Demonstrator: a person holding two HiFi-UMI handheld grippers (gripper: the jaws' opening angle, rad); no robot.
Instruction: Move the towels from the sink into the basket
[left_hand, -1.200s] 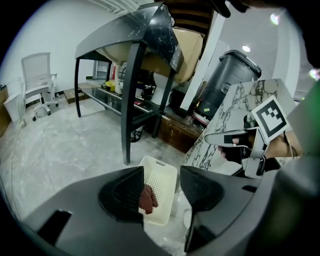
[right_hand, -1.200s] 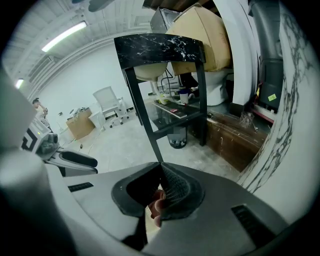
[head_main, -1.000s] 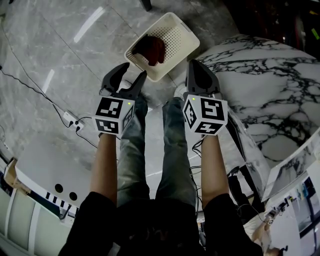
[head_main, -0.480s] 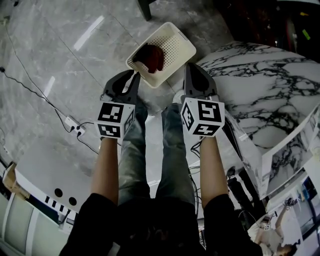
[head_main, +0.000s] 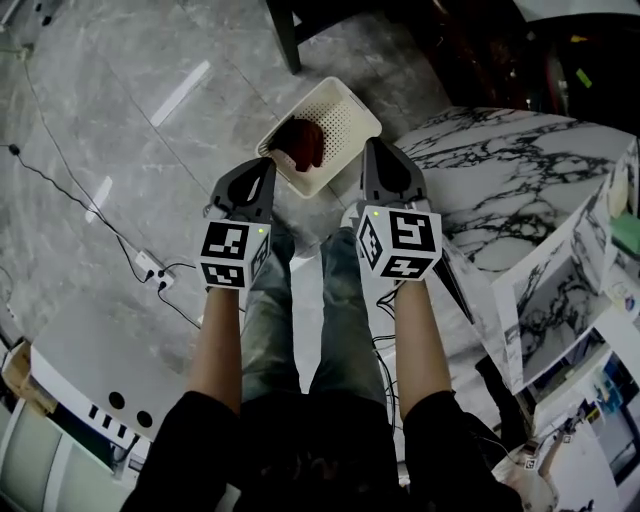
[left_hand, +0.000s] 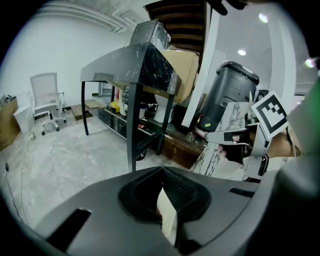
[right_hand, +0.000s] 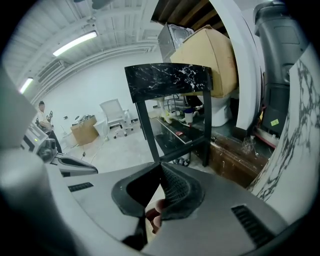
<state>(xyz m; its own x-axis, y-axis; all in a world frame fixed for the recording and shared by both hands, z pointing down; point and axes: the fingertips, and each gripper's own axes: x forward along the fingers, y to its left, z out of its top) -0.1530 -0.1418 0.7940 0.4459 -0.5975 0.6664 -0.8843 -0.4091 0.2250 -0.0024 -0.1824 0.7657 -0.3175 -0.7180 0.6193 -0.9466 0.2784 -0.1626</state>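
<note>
Spread a second ago, the left gripper's (head_main: 268, 165) jaws have just closed and now press together with nothing between them. The right gripper (head_main: 372, 150) is likewise pressed together and empty. One white basket (head_main: 352, 98) stands on the floor just beside the marble worktop's (head_main: 500, 180) edge. One red towel (head_main: 303, 143) lies inside it, against its near-left wall.

Dim, cool light fills the head view. Long glare streaks lie on the polished floor (head_main: 180, 95), and the towel (head_main: 303, 143) in the pale basket (head_main: 345, 105) sinks into dark red shadow. Both gripper views bow heavily, with black corners; a ceiling lamp (right_hand: 75, 44) glows, and the near foreground is soft.
</note>
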